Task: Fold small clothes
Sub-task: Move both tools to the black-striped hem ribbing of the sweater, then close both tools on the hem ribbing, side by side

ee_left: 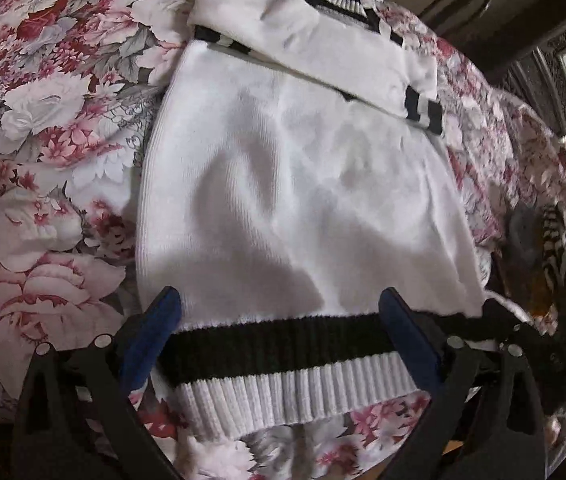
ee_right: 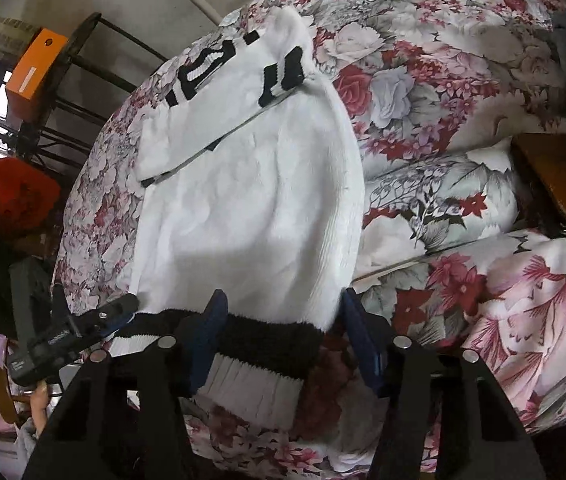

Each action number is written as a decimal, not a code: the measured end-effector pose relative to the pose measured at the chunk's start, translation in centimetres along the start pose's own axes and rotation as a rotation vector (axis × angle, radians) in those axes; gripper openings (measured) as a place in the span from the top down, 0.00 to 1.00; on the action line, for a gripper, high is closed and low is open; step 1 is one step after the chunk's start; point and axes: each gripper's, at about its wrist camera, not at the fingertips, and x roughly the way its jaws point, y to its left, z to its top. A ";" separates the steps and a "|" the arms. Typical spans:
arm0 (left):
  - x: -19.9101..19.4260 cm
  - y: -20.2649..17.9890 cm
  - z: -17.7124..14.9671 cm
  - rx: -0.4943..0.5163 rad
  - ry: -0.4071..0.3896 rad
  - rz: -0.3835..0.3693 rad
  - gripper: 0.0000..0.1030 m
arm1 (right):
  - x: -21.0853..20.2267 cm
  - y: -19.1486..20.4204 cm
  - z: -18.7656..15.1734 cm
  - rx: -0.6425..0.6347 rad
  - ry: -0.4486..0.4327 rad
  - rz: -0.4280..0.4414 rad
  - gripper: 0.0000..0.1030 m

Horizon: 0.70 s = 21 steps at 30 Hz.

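A small white knit sweater (ee_left: 283, 200) with a black and white ribbed hem (ee_left: 283, 364) lies flat on the floral bedspread (ee_left: 51, 128). Its sleeves (ee_left: 323, 48) with black and white cuffs are folded across the top. My left gripper (ee_left: 281, 320) is open, its blue fingers either side of the hem's middle. My right gripper (ee_right: 283, 320) is open around the hem's right corner (ee_right: 267, 344); the sweater (ee_right: 251, 208) stretches away from it. The left gripper also shows in the right wrist view (ee_right: 83, 328), at the hem's left end.
Floral pillows (ee_right: 463, 200) lie to the right of the sweater. A dark wooden box (ee_right: 563, 180) sits at the far right. A metal rack with an orange box (ee_right: 35, 64) stands beyond the bed. A zebra-striped item (ee_left: 559, 252) lies at the bed's right edge.
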 end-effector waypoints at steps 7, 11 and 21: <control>0.0 0.9 -0.2 -0.026 -0.001 -0.014 0.22 | 0.4 -0.5 -0.6 -0.003 0.015 0.024 0.44; -2.0 4.5 -0.1 -0.201 -0.021 -0.148 0.30 | -0.2 -1.0 -0.3 0.045 0.022 0.064 0.45; -3.3 7.8 -1.0 -0.308 -0.034 -0.184 0.24 | 0.2 -1.9 -0.3 0.065 0.016 0.131 0.38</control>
